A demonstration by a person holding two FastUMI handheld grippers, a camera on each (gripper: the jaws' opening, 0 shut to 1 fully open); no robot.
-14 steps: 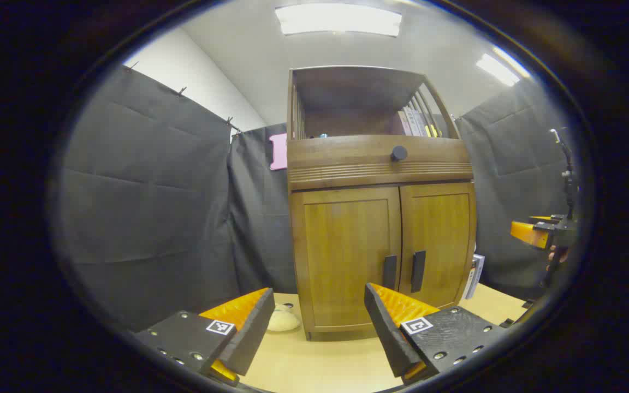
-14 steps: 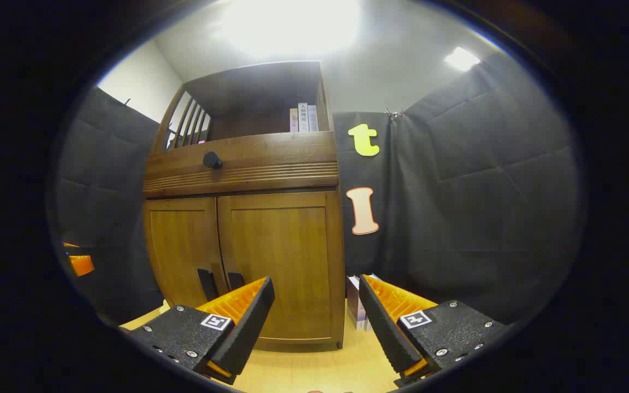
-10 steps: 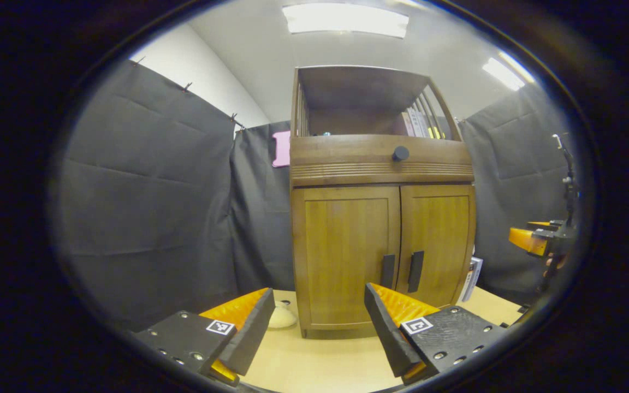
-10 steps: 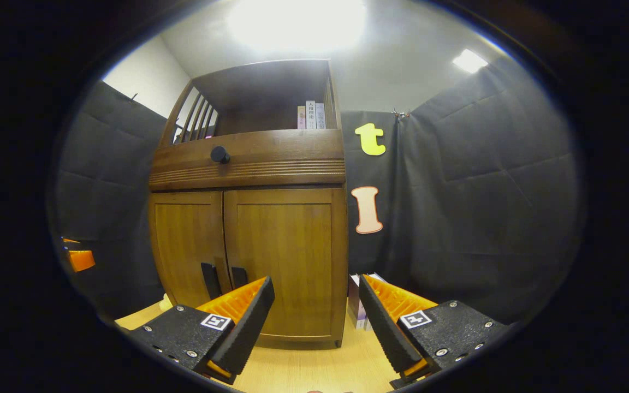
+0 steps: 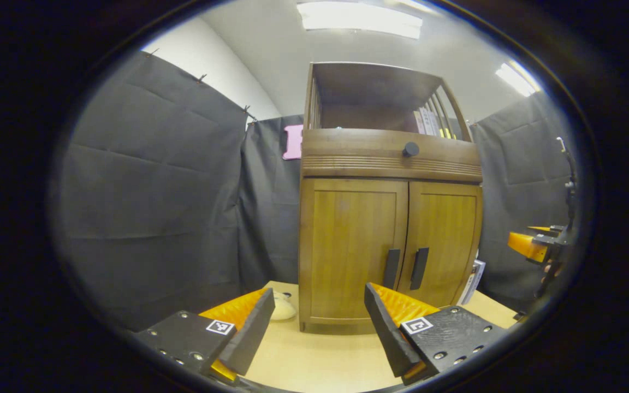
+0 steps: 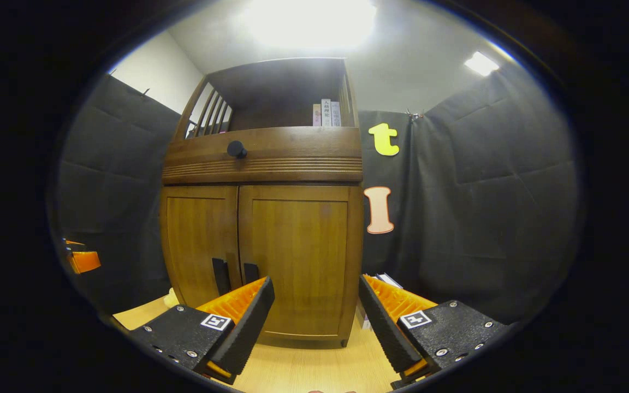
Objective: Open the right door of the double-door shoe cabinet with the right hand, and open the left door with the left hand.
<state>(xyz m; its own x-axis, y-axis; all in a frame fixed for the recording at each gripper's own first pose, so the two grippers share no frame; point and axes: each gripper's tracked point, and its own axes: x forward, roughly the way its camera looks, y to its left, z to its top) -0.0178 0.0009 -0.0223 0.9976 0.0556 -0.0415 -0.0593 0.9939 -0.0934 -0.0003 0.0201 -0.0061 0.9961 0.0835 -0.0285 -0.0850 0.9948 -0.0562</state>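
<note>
since the earlier frames the shoe cabinet point(image 5: 388, 218) sits further right in both views. both doors are shut, and it stands on the table point(image 5: 314, 360). the left gripper point(image 5: 314, 322) and right gripper point(image 6: 314, 322) hang spread wide, holding nothing. the left gripper view shows a pale lump point(image 5: 282, 310) beside the cabinet; the right gripper view shows books point(image 6: 385, 281).

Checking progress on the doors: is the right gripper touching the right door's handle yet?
Apart. In the right gripper view, the right gripper hangs open short of the cabinet, bare tabletop between it and the right door handle.
</note>
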